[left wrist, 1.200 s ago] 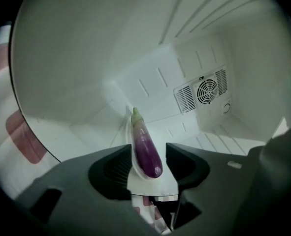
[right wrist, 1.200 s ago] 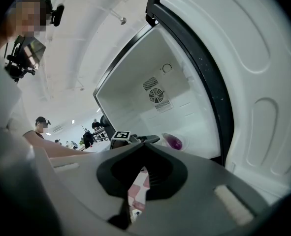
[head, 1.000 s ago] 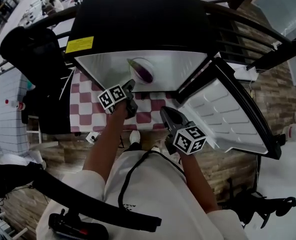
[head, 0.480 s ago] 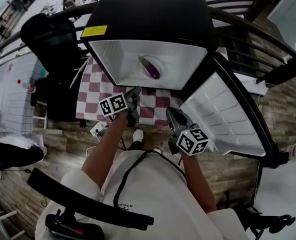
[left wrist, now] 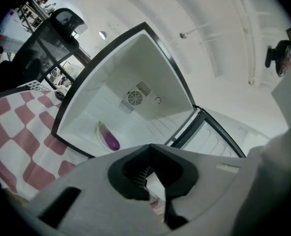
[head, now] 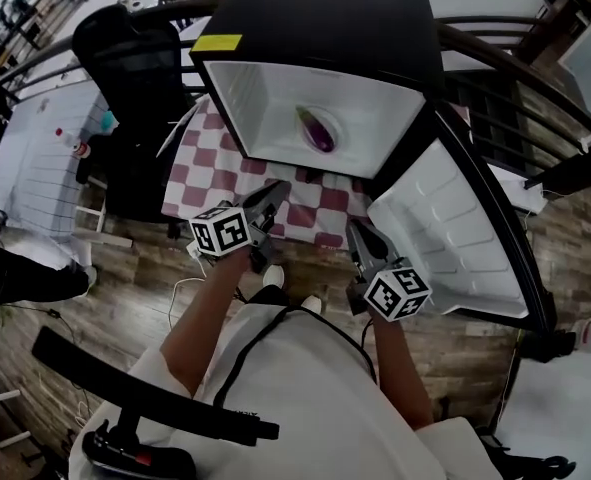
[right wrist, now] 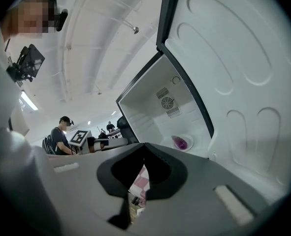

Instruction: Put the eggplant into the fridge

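Currently eggplant lying on white plate inside open fridge. Left tool and right tool hovering just outside, jaws pressing together, gripping nothing.

A: Classify the site.

B: Open indoor test hall, lab type. Not a home kitchen.

A: State the evidence.

B: High white ceiling with exposed pipes and a strip light. A dark railing curves behind the work bay. Wood-pattern floor. The small fridge stands free on a table with a checked cloth, not built in. An office chair stands beside the cloth's left edge. Farther back, people work at tables, with a marker cube among them.
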{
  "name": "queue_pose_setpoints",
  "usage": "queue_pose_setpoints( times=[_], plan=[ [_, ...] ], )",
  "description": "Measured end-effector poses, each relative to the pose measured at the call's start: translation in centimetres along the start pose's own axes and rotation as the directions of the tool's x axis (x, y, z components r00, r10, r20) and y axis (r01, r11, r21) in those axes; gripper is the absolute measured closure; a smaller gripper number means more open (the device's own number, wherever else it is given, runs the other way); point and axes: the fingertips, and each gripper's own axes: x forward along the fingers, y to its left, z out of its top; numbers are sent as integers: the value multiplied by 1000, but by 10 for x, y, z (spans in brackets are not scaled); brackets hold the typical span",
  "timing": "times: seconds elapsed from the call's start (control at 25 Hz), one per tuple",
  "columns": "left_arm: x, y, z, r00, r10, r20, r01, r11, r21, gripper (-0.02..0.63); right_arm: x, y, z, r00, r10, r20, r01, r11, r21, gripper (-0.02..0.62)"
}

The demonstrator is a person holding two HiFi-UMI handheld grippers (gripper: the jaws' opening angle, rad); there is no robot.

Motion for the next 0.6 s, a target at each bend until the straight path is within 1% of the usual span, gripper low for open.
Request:
queue_pose_setpoints(
  times=[0.12,0.24,0.44,0.6],
  plan=[
    [-7,-8,-1,1000,-4,-1,4,1000,20,600,-1,2,6,1000,-1,18,1,1000,2,588],
    [-13,-11,-1,1000,-6,-14,7,999,40,600,4,7,14,1000,1,30,0,1000,-17,588],
    [-24,-15,6,999,-16,-50,22,992,126,600,9,19,20,999,-6,38,8,999,-54,588],
    [-35,-25,12,996,-33,-81,50,977,209,600,12,31,21,998,-17,55,21,998,-61,588]
  ],
)
